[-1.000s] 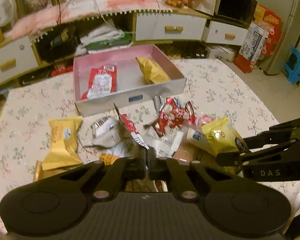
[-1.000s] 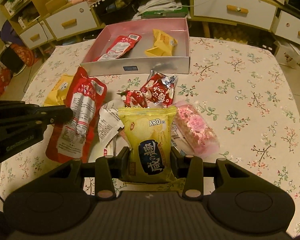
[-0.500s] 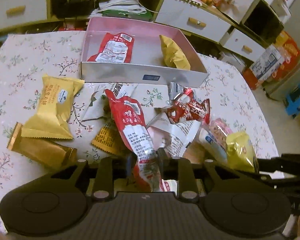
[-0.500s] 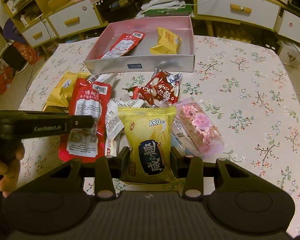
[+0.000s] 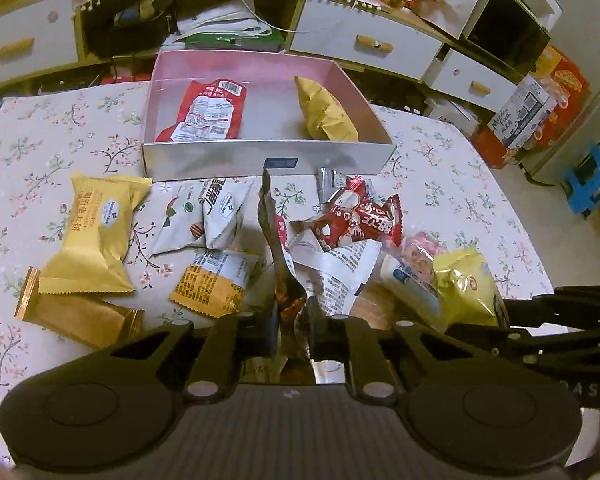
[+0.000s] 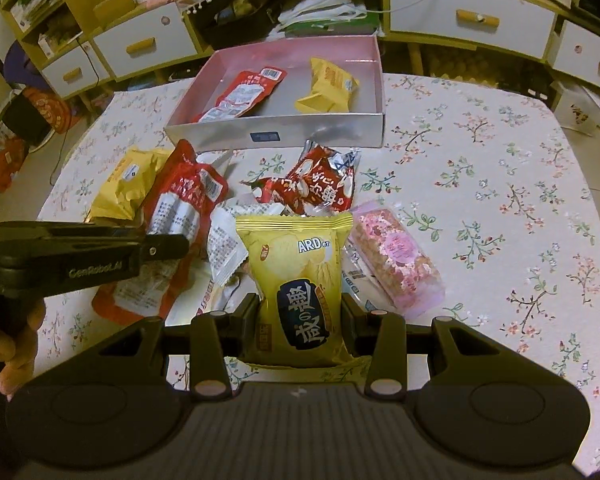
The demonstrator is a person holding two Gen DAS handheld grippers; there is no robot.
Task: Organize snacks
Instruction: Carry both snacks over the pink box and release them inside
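Observation:
My left gripper (image 5: pixel 292 320) is shut on a long red snack packet (image 5: pixel 274 240), seen edge-on in the left wrist view and flat in the right wrist view (image 6: pixel 180 216). My right gripper (image 6: pixel 300 320) is shut on a yellow chip bag (image 6: pixel 300 276), held above the table; it also shows in the left wrist view (image 5: pixel 466 284). The open pink box (image 5: pixel 268 156) stands at the table's far side and holds a red packet (image 5: pixel 206 110) and a yellow packet (image 5: pixel 326 114).
Loose snacks lie in front of the box: a yellow pastry pack (image 5: pixel 94 232), a gold bar (image 5: pixel 76 316), a white nut pack (image 5: pixel 204 216), an orange pack (image 5: pixel 216 282), a red candy pack (image 5: pixel 360 216), a pink roll (image 6: pixel 394 262). Drawers and shelves stand behind the flowered table (image 6: pixel 500 184).
The red packet in my left gripper has turned from flat to edge-on, and the left gripper has shifted toward the box. The right gripper holds the yellow bag nearly still.

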